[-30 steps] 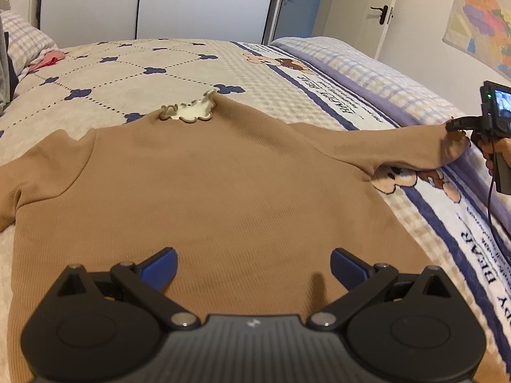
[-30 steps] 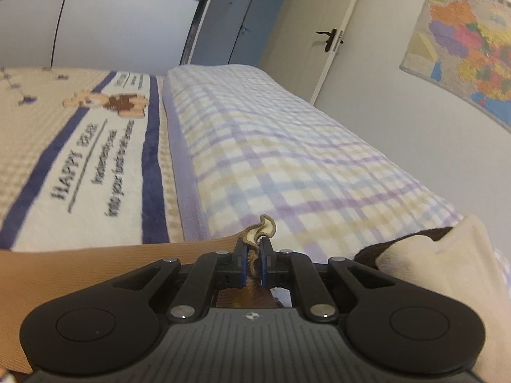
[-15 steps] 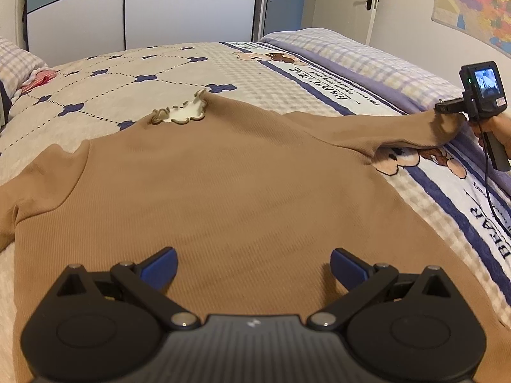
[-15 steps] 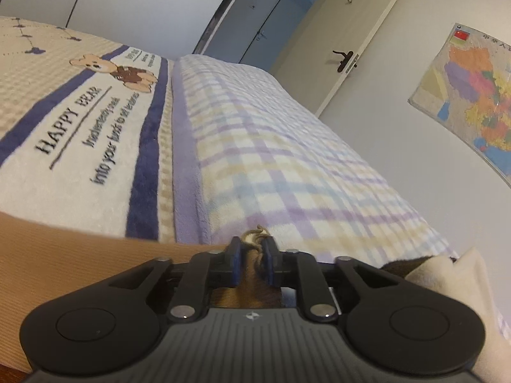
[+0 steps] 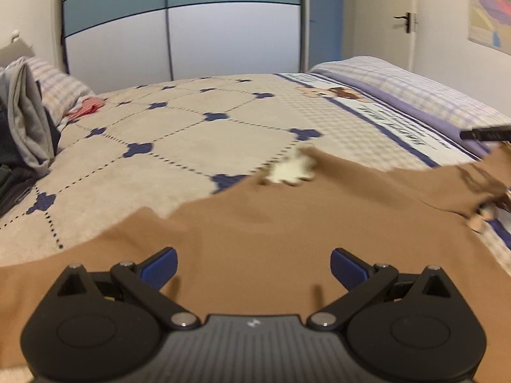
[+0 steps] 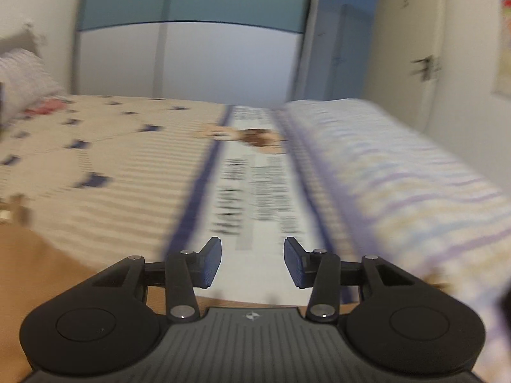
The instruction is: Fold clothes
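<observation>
the left gripper [image 5: 252, 265] hangs low over the brown top [image 5: 287, 229], jaws wide apart with nothing between them. the right gripper [image 6: 252, 261] has its jaws opening, empty, with only the bedspread [image 6: 127, 191] past the pads. the top lies spread flat on the bed, its white collar [image 5: 292, 169] farther off. beyond stands a wardrobe [image 5: 198, 22].
</observation>
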Action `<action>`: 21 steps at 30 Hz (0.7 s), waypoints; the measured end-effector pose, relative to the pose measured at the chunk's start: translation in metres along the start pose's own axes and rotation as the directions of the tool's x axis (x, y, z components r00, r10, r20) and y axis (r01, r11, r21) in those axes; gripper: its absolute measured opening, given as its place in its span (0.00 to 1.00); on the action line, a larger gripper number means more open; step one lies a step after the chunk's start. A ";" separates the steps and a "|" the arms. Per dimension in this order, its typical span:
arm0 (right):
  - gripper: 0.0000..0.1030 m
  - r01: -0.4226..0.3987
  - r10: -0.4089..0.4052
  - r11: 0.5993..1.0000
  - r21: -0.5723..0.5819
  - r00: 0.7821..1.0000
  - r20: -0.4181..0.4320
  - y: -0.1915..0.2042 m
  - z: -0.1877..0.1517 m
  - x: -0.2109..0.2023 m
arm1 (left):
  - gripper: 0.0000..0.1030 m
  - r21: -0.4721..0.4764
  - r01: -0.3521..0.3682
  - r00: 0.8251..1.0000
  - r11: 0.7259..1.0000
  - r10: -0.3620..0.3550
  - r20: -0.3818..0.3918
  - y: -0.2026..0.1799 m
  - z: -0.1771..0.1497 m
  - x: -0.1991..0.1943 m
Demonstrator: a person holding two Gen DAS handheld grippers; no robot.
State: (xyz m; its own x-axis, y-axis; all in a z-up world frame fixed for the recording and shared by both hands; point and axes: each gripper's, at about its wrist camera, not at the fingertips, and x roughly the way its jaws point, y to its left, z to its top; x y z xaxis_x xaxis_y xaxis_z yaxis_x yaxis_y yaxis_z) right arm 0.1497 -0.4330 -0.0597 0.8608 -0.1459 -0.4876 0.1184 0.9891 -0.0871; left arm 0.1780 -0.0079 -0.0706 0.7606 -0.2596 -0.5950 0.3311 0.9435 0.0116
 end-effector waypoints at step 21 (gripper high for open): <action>0.07 -0.419 0.404 0.907 -0.046 0.894 -0.192 0.110 -0.006 0.063 | 0.99 -0.074 -0.049 0.998 0.996 0.047 -0.035 0.053 0.009 0.068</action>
State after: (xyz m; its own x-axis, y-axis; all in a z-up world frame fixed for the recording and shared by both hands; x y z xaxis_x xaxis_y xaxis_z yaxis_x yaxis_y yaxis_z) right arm 0.2134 -0.3336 -0.1053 0.7224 0.2656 -0.6385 -0.2766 0.9572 0.0853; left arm 0.2528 0.0226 -0.1029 0.7553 -0.2081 -0.6215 0.2511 0.9678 -0.0189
